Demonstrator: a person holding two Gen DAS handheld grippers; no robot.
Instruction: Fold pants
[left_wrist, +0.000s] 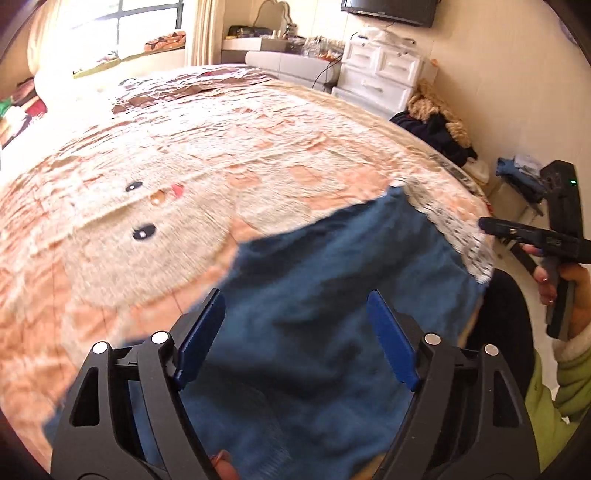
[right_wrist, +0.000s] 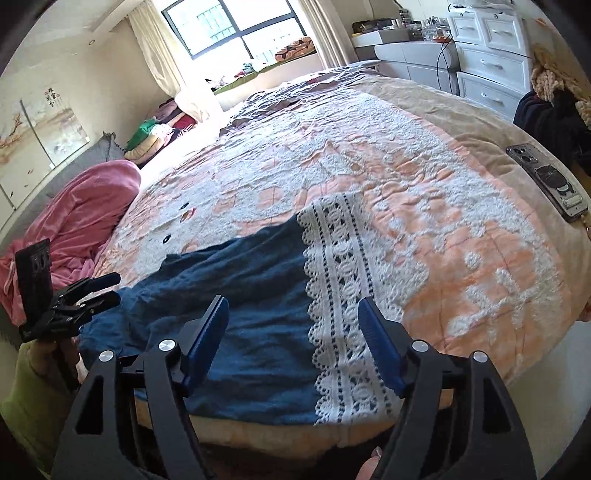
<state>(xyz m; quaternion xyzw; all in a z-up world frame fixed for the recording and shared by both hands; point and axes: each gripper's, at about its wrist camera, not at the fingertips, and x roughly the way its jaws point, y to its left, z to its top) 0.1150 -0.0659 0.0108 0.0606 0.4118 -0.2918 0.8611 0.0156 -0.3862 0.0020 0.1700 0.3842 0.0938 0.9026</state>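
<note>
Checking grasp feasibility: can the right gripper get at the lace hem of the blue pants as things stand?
Probably yes. The right gripper has its jaws open just above the lace hem of the blue pants, which lie flat at the bed edge with nothing between them.

A home bedroom: bed (right_wrist: 424, 155), dresser (right_wrist: 487, 55), window (right_wrist: 229, 26).
</note>
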